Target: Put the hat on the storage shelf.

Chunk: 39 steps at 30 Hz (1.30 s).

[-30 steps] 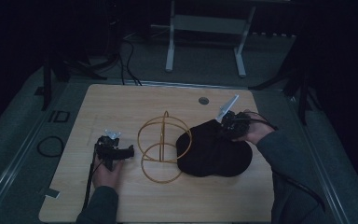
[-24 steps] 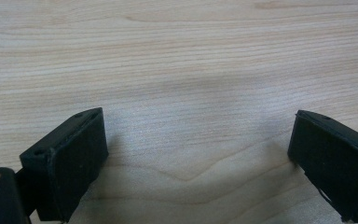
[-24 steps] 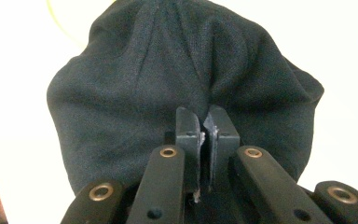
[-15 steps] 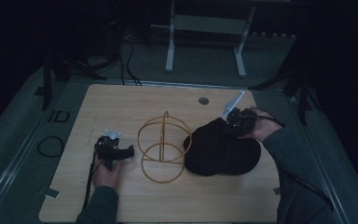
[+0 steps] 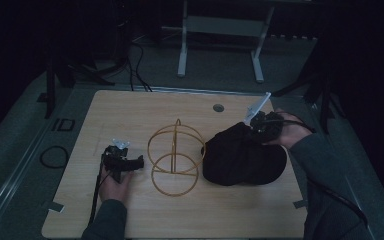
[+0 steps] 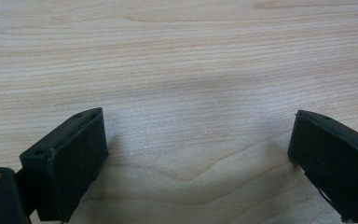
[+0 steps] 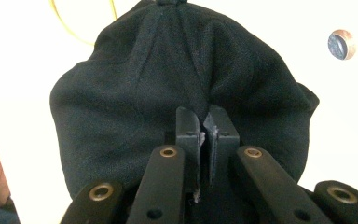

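At a pale wooden table [image 5: 130, 115] in a dim room, a person works with a handheld gripper in each hand, seen from the high view. At the left, the left gripper [image 5: 124, 161] lies low over the tabletop near the front edge, its cable trailing back toward the person's sleeve; the left gripper view shows its two black jaws spread wide over bare wood grain [image 6: 191, 70], with nothing between them. Just to its right, near the middle of the table, stands a yellow wire frame [image 5: 176, 156] made of crossed hoops on a round base, apart from both grippers. Right of the frame, and close beside it, sits a black cap [image 5: 242, 160], its fabric pulled up into a peak at the far right side. There the right gripper [image 5: 260, 127] has the cloth: in the right gripper view its jaws are pressed together on a pinched fold of the black cap [image 7: 168, 84], the crown bunched ahead of them. How much of the cap's underside rests on the table is hard to judge in the low light. A small round metal fitting [image 5: 218, 107] is set into the tabletop beyond the cap.
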Each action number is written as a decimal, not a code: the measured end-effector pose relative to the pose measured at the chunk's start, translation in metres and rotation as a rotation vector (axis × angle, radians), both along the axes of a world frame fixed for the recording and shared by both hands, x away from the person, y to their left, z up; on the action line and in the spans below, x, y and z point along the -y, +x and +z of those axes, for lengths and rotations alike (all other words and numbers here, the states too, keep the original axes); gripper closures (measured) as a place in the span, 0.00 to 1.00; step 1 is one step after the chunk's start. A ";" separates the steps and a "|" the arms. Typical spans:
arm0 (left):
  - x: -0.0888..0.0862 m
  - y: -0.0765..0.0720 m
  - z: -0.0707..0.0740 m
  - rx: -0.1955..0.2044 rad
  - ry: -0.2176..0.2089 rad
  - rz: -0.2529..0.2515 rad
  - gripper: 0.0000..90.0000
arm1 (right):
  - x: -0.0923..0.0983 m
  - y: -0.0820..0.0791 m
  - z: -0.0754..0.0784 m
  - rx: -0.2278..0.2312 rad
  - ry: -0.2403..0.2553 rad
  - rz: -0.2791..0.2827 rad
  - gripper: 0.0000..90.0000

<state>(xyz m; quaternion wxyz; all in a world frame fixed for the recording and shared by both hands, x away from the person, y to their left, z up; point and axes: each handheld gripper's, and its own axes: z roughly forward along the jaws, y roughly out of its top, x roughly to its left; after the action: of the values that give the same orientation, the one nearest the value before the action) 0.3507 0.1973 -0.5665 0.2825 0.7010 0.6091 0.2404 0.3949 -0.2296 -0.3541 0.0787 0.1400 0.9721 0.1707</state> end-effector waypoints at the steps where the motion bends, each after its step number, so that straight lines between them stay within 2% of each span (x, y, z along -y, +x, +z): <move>1: 0.000 0.000 0.000 0.000 0.000 0.000 0.05 | 0.000 0.000 0.001 0.000 -0.003 0.003 0.95; 7: 0.000 0.000 0.000 0.000 0.000 0.000 0.05 | 0.000 -0.002 0.010 0.008 -0.010 0.008 0.95; 20: 0.000 0.000 0.000 -0.002 0.000 0.000 0.05 | 0.006 -0.006 0.034 0.055 0.000 0.008 0.95; 39: 0.000 0.000 0.000 -0.001 0.000 0.000 0.05 | 0.008 -0.011 0.076 0.131 0.062 0.014 0.95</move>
<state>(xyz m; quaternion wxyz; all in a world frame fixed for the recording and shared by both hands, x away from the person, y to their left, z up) 0.3507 0.1973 -0.5665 0.2822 0.7011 0.6092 0.2404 0.3837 -0.2378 -0.2779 0.1368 0.1243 0.9600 0.2101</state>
